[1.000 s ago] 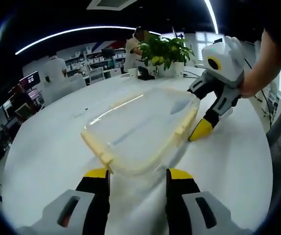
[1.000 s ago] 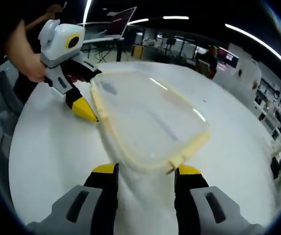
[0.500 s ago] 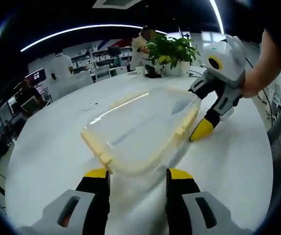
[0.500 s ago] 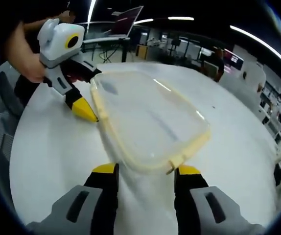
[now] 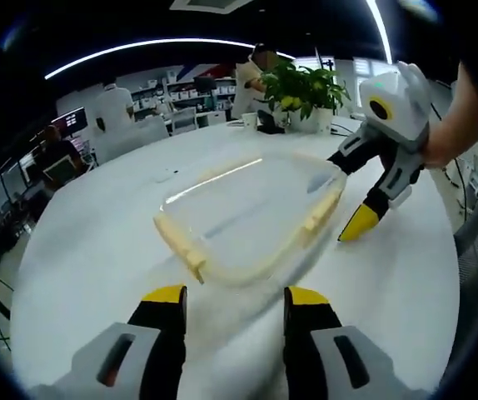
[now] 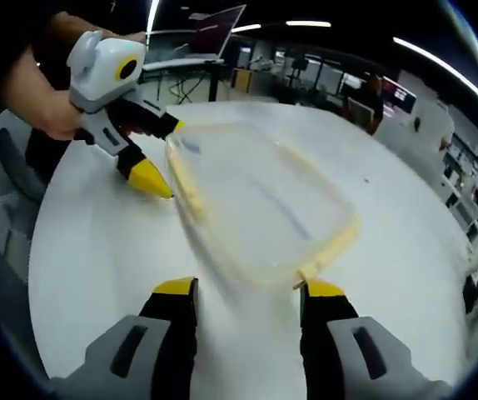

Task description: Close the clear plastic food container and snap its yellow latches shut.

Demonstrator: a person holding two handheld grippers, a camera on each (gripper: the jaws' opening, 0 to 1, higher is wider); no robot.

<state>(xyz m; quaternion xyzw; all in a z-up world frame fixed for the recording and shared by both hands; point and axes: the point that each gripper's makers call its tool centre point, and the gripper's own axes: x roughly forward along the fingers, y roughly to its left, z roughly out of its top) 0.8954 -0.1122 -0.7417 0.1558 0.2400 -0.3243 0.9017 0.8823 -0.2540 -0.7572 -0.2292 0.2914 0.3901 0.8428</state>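
The clear plastic container [image 5: 247,212] [image 6: 264,208] lies flat on the white round table [image 5: 89,250], its lid resting on top. Yellow latches [image 5: 182,248] run along its sides; whether they are snapped is unclear. My left gripper [image 5: 235,298] is open just short of one end. In the right gripper view, the left gripper [image 6: 162,152] is held by a hand, its jaws astride the far left corner. My right gripper [image 6: 249,290] is open before the opposite end. In the left gripper view, the right gripper [image 5: 347,192] stands by the right-hand latch [image 5: 322,208], one yellow tip on the table.
A potted plant [image 5: 301,87] stands at the table's far edge. A laptop [image 6: 214,37] sits on a desk beyond. An office chair [image 5: 476,242] is close to the table's right side. People and desks fill the background.
The container now sits slightly farther ahead of my left jaws and looks blurred in the right gripper view. Each gripper has shifted a little in the other's view. Both stay open.
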